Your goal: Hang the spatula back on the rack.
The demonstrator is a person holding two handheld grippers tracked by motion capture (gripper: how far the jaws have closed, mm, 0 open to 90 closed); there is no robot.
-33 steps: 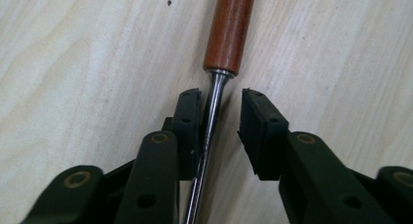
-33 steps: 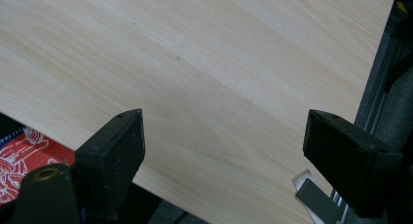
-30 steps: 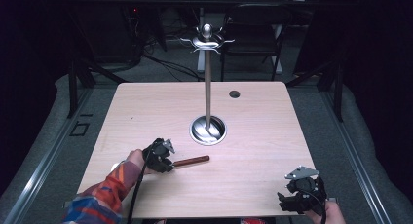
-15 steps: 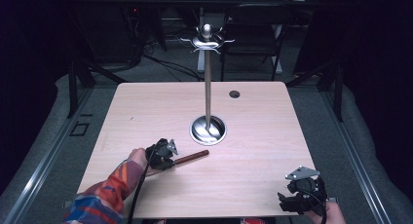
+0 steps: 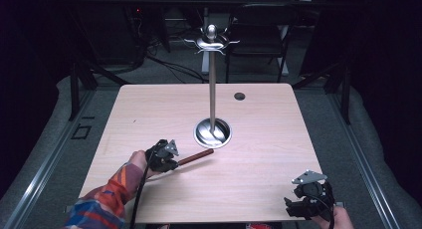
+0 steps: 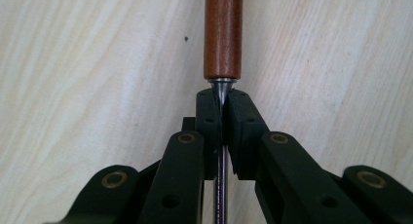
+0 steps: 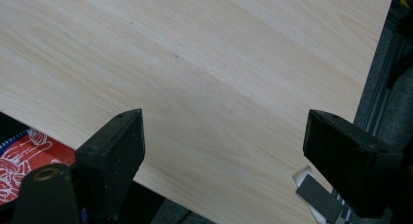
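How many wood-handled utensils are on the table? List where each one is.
1. The wood-handled utensil lies on the table in front of the stand's round base, its metal shaft clamped in the left gripper. None hangs on the stand's hooks.

Plaid sleeve [image 5: 107, 201], black fingers [image 6: 214, 131], brass screws

The handle [image 6: 223, 34] is reddish-brown with a silver shaft [image 6: 222, 158]. The table [image 5: 268, 134] is pale wood grain. The stand [image 5: 212, 84] is silver. The sleeve [image 5: 107, 201] is red-orange-blue plaid. Both grippers are black.
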